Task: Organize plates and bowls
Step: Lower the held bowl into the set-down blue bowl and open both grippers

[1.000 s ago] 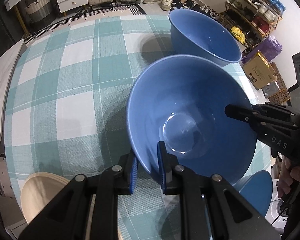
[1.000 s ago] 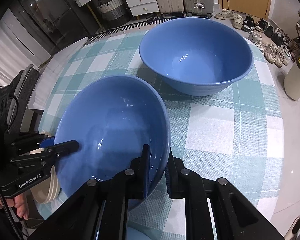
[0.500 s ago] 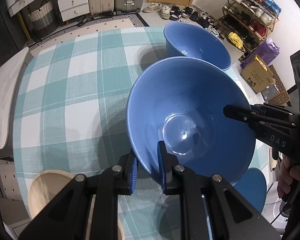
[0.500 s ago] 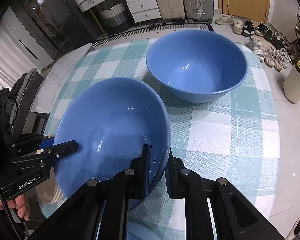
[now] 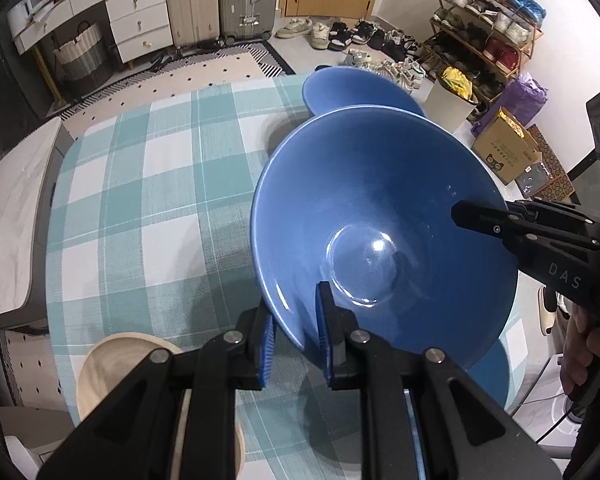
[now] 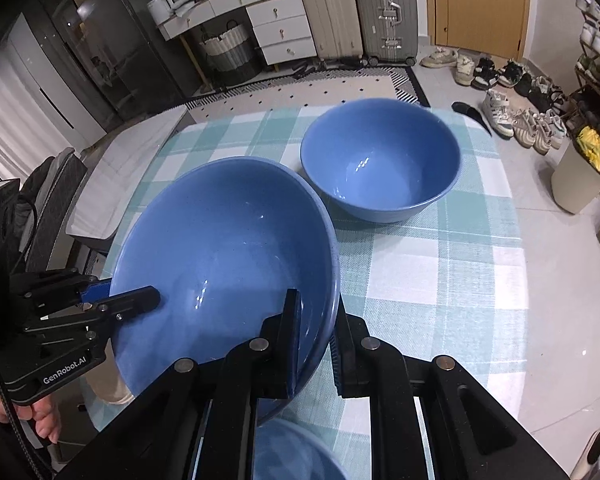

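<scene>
Gripping one large glossy blue ceramic bowl (image 5: 380, 216) by opposite rim edges: left gripper (image 5: 294, 340) and right gripper (image 6: 316, 340) each pinching the wall between blue ribbed pads, holding it above the teal-and-white checked tablecloth (image 6: 440, 280). Sitting beyond, a second smooth blue bowl (image 6: 380, 168); lying near the table edge, a pale wooden round plate (image 5: 116, 364).

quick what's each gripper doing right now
left gripper: closed on the rim of the large glossy blue ceramic bowl, holding it.
right gripper: closed on the opposite rim of the same bowl.
</scene>
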Demonstrator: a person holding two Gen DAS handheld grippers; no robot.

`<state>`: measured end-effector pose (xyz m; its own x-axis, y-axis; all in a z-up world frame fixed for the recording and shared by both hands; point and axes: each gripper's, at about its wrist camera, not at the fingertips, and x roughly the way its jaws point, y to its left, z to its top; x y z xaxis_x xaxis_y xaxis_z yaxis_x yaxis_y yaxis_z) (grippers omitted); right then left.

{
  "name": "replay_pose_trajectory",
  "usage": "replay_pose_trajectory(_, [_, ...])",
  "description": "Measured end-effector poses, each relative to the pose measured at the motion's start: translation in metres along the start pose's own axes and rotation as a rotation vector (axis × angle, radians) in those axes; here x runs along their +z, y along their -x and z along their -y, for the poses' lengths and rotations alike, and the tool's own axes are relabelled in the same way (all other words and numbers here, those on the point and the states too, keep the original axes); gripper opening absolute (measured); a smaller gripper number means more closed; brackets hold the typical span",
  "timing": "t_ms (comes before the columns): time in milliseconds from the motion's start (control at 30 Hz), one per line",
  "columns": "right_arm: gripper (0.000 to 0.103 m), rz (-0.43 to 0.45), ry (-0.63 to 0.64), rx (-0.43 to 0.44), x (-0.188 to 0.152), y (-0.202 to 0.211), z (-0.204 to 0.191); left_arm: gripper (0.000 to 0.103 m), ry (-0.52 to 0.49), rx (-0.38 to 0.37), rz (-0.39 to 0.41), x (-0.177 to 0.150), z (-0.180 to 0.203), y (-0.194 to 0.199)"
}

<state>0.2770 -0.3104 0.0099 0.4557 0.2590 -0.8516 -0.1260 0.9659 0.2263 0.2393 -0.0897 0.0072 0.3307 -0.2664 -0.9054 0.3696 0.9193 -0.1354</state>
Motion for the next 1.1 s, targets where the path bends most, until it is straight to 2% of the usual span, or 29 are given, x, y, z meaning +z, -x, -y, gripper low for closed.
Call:
replay_pose_trajectory(433, [0.013, 0.036, -0.003, -0.023, -0.026, 0.047, -0.011, 0.016, -0.057, 0.005, 0.019, -0.017, 0.023, 0.031])
replay_pose_trajectory(1100, [0.013, 0.042, -0.037, -0.028, -0.088, 0.076, -0.009, 0.017, -0.093, -0.015, 0.032, -0.066, 0.053, 0.045])
